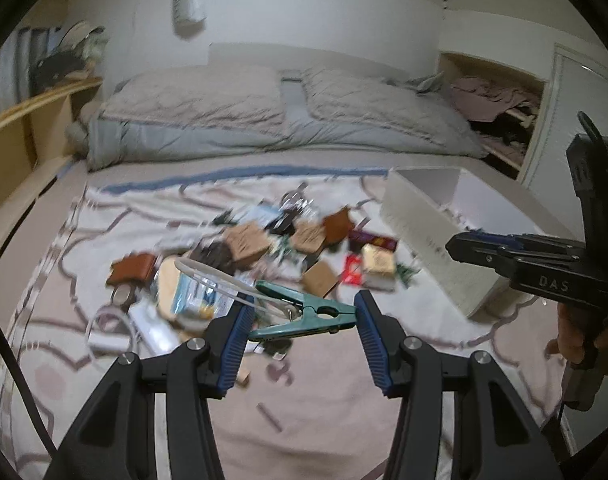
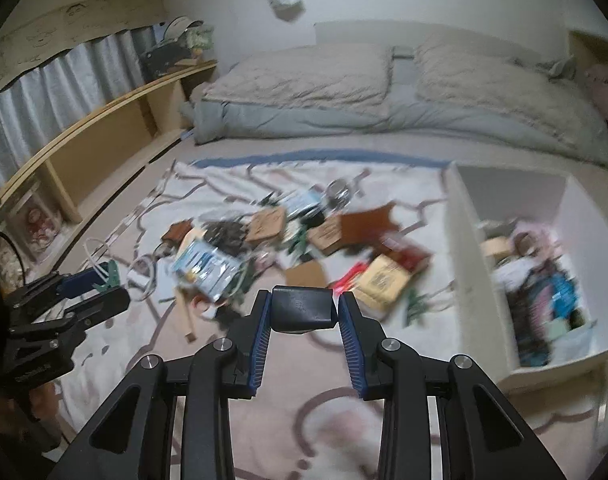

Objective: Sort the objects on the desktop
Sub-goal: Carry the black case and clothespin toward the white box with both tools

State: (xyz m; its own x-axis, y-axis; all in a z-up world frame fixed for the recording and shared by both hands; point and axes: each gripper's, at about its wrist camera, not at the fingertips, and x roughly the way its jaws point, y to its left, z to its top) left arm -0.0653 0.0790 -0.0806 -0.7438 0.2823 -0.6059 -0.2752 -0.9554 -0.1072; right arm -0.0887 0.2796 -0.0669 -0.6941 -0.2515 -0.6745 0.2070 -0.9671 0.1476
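The left gripper is pinching a green clip crosswise between its blue pads, the clip's long axis running side to side across the jaws, its nose against the right pad and its handles reaching past the left one. A white loop, perhaps a cable, is trailing from it, though blur is hiding how the two join. The right gripper is squeezing a dark block flat between its fingertips.

Both loads are hanging above the pile of cards, packets and small boxes scattered on the blanket. The white bin, already partly filled, is lying off to the right of the pile, its long side running away from the cameras.

The right gripper is looking nearer the bin, with the open top just right of its jaws, so its drop probably comes first; the left has to be crossing the whole pile to get there.
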